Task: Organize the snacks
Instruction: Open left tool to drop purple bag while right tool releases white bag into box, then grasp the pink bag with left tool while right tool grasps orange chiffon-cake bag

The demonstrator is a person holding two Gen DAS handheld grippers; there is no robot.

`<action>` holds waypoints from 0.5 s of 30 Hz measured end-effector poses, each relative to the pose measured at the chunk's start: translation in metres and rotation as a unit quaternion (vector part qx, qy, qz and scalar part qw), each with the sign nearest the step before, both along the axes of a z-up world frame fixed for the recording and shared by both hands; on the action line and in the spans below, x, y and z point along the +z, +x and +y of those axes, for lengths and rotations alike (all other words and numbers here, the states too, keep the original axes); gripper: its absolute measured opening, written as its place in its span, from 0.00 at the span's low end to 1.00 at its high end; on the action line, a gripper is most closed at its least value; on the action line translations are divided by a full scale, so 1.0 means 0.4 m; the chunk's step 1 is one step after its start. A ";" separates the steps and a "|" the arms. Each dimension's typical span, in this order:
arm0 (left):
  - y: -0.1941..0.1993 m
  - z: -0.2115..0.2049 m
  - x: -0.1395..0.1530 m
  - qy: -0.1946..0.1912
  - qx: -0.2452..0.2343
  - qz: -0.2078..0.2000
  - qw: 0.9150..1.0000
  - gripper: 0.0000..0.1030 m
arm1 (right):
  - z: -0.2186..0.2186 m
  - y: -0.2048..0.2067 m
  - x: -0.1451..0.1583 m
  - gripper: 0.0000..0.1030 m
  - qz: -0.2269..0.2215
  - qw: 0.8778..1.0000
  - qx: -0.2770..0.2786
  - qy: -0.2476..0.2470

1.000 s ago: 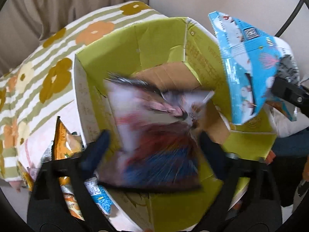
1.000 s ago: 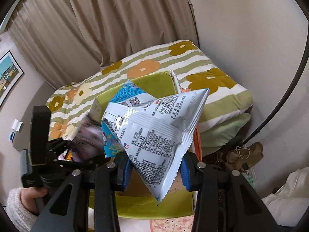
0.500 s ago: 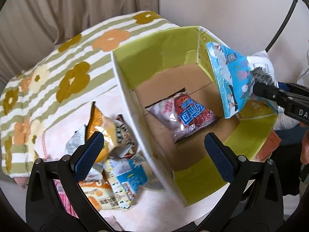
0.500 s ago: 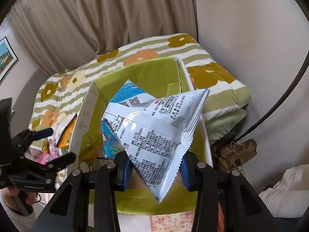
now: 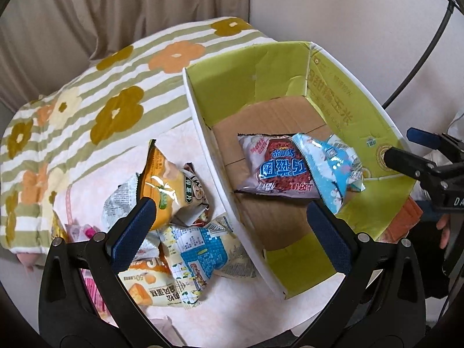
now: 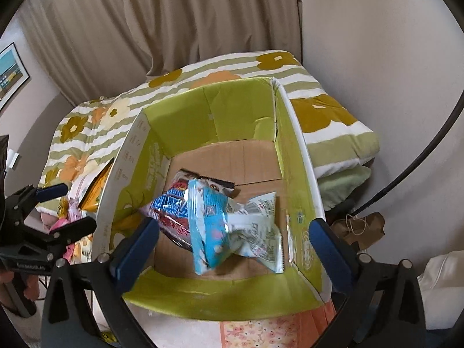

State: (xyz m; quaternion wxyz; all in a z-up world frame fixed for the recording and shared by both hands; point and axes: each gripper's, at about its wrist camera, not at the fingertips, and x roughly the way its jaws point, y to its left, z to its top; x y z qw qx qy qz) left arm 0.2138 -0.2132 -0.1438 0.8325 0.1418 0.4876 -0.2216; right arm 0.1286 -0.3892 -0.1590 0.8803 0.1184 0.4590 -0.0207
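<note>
A green-lined cardboard box [image 5: 348,107] [image 6: 214,116] stands open on the bed. Inside lie a purple-and-red snack bag [image 5: 272,168] [image 6: 165,206] and a light blue snack bag [image 5: 327,168] [image 6: 229,226] partly on top of it. My left gripper [image 5: 229,223] is open and empty, above the box's left wall. My right gripper [image 6: 232,246] is open and empty, above the box's near wall; it also shows in the left wrist view [image 5: 414,156]. A pile of loose snack bags [image 5: 171,203] lies on the bed left of the box.
The flowered striped blanket [image 5: 95,101] covers the bed behind and left of the box. Beige curtains [image 6: 174,29] hang behind. A wall [image 6: 377,58] and a black cable run on the right. A brown paper bag [image 6: 359,226] lies on the floor.
My left gripper dropped the purple-and-red bag into the box, then pulled back left. My right gripper has opened and the light blue bag has fallen into the box.
</note>
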 end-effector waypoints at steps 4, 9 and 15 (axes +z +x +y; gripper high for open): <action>-0.016 0.005 0.028 -0.007 0.011 -0.014 1.000 1.00 | 0.000 -0.002 0.022 1.00 -0.005 1.000 0.008 0.010; -0.041 0.015 0.070 -0.009 0.032 -0.035 0.999 1.00 | 0.008 -0.010 0.066 1.00 -0.017 0.999 0.025 0.024; -0.084 0.056 0.121 -0.022 0.069 -0.053 0.996 1.00 | 0.046 -0.017 0.133 1.00 -0.044 0.997 0.068 0.006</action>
